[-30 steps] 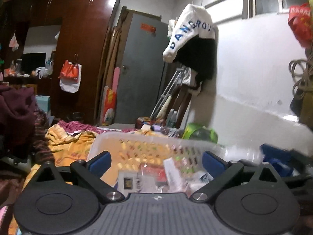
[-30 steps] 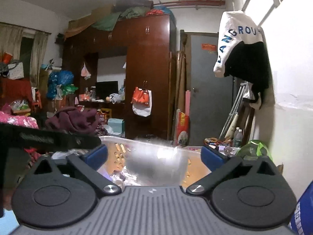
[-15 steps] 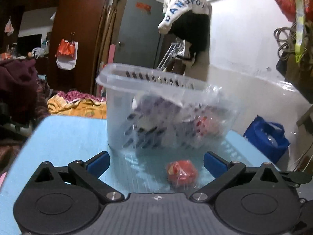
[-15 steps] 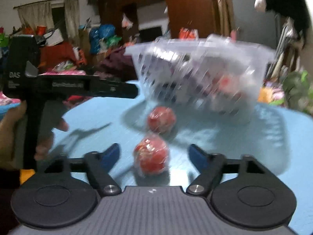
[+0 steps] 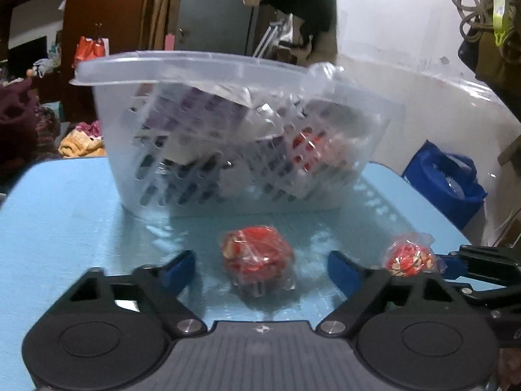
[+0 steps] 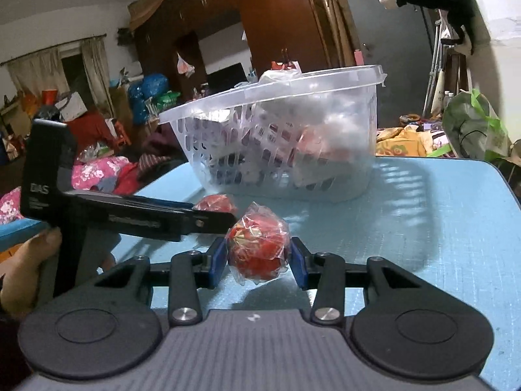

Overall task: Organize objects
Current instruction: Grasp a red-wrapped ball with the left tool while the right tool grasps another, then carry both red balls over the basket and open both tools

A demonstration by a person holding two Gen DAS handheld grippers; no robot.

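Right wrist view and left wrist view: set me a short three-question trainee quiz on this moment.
1. True or false: the right gripper is closed on a red wrapped packet.
2. How many red wrapped packets lie on the blue table outside the clear basket? A) one B) two C) four
3. Fill in: the left gripper is ____, with the other packet lying between its fingers.

Key: 1 true; 2 B; 3 open.

The right hand-held gripper (image 6: 257, 255) presses its blue pads on a red wrapped ball (image 6: 258, 247) on the blue table (image 6: 423, 228) — a second ball (image 6: 216, 203) lies near the clear basket (image 6: 280, 137).
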